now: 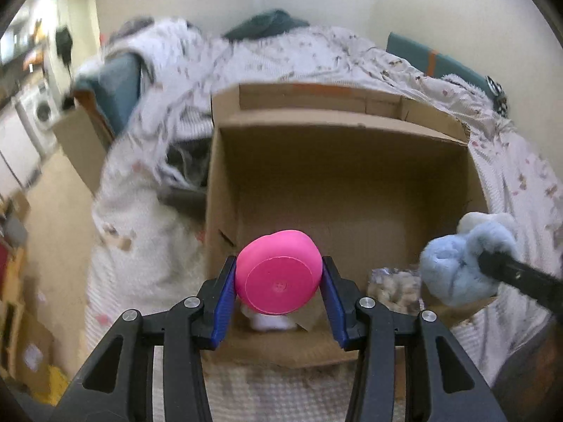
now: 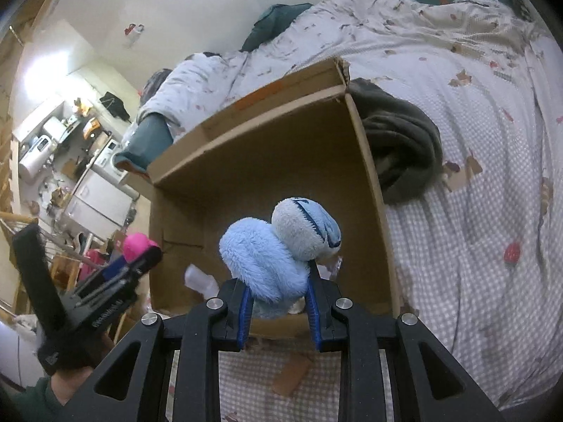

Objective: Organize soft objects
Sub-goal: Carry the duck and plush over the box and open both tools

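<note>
Both grippers hang over the cardboard box [image 1: 225,161], near its front edge. The left gripper [image 1: 278,281] clamps a pink toy [image 1: 278,277]; the right gripper [image 2: 278,292] clamps a blue plush [image 2: 264,260], the box floor straight below.

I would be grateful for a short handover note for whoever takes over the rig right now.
Left tool: shut on the pink toy, held over the cardboard box.
Right tool: shut on the blue plush, also over the box's near edge.
Box sits open on the bed; a white item and a clear bag already lie inside.
Left to do: release both toys into the box. A dark blanket lies outside beside it.
</note>
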